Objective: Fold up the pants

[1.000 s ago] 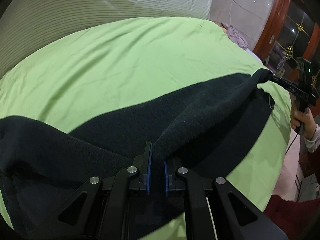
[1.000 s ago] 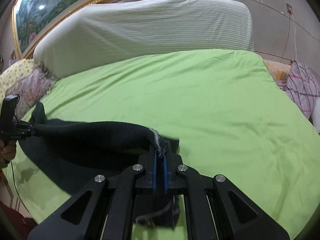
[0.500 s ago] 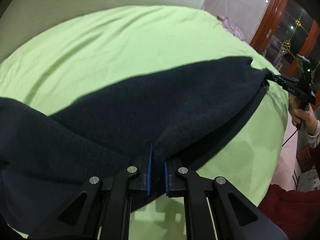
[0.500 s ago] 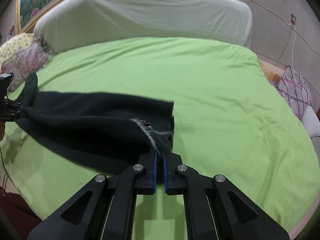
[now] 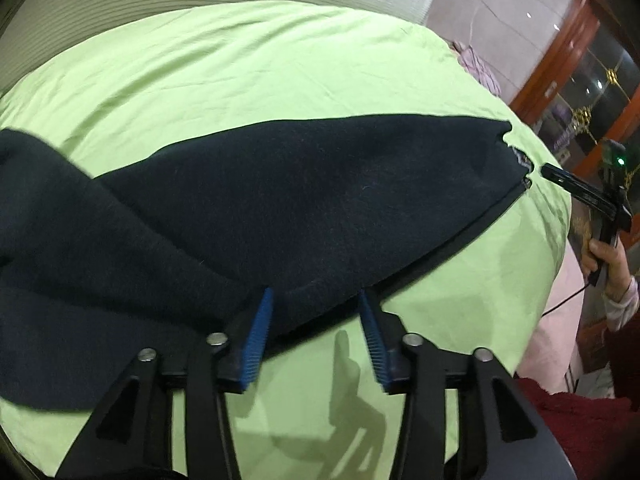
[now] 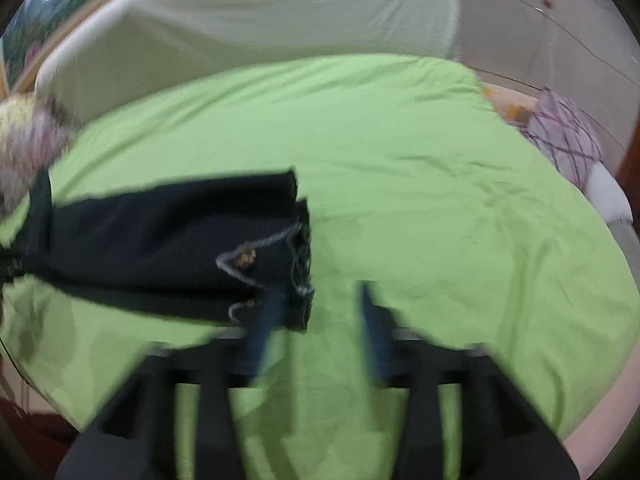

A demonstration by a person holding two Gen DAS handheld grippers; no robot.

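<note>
Dark pants laid lengthwise across the green bed, both our grippers let go.

We see the pants lying flat on the green sheet, their long axis running from our left gripper to our right gripper, drawstring waistband at the right end. Both sets of jaws have just been opening and stand apart; cloth lies between the left ones, unpressed.

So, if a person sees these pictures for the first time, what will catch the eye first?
The dark pants lying folded across the bright green bedsheet. Next, the left gripper and right gripper, jaws just opened, no longer pinching the cloth. A grey drawstring shows at the waistband.
</note>
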